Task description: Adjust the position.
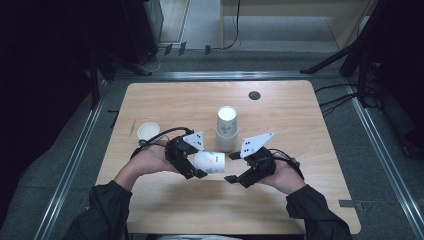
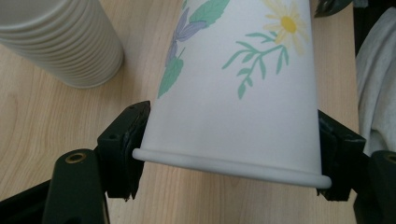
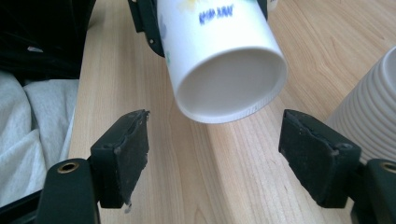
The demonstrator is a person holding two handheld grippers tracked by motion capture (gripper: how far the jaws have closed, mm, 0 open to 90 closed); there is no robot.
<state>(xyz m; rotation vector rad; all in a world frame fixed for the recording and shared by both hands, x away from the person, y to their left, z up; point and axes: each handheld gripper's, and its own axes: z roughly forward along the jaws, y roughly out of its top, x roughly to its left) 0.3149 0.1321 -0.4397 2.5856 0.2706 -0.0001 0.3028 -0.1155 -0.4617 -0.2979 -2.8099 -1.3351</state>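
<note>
Flowered paper cup (image 1: 211, 163) lies on its side in mid-air just above the table (image 1: 165, 100), clamped near its rolled rim by the left gripper (image 1: 196, 168), whose jaws press on opposite sides of the wall, as the left gripper view shows (image 2: 233, 93). Its long axis runs roughly level from left to right across the person's front, base end toward the right gripper (image 1: 231, 168). In the right gripper view that recessed base (image 3: 231, 81) faces the camera, slightly above and ahead of the two pads, which stand wide apart with nothing between them and touch nothing. So the cup sits just beyond the empty jaws, close enough that a short push forward would likely bring them around it. Both hands come in low from the near edge, wrists turned inward so the grippers face each other. Behind them a stack of ribbed cups (image 1: 226, 129) stands upright at mid-table, and a lone small cup (image 1: 148, 131) sits to the left.
</note>
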